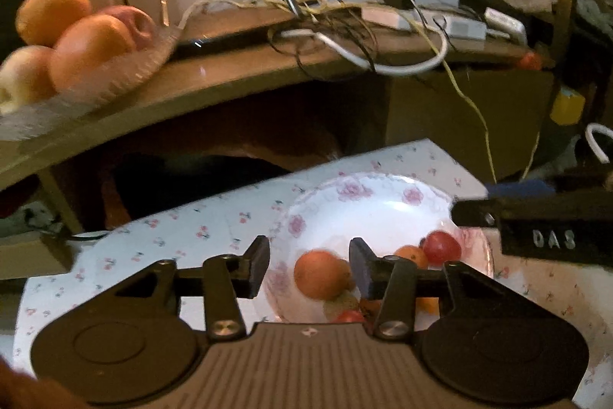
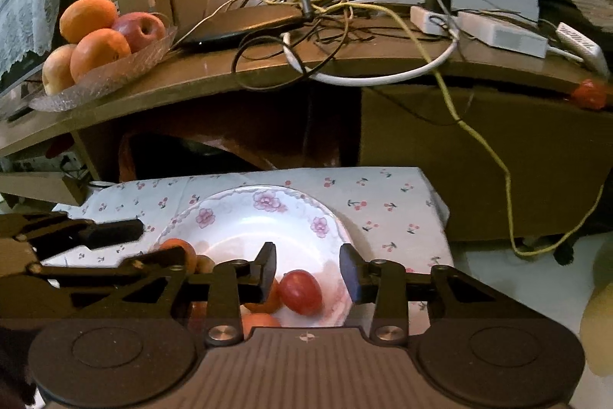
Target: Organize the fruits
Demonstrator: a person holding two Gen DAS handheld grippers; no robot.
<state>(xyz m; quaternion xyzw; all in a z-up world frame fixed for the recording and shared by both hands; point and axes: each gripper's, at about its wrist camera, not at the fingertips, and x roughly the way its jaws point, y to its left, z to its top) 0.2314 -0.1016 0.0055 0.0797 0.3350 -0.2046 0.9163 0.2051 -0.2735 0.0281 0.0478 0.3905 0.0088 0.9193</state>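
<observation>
- Floral plate (image 2: 264, 213): glossy glazed ceramic.
- Cherry-print tablecloth (image 2: 383, 202): matt cloth.
- Fruit dish (image 2: 115, 71): ribbed clear glass (faceted).
- Shelf (image 2: 230, 79): smooth wood.

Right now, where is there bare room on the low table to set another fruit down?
The far half of the white flowered plate is bare. The cherry-print tablecloth lies open right of the plate. The near half is crowded with a red fruit and small orange fruits under the left gripper and right gripper, both open.
</observation>
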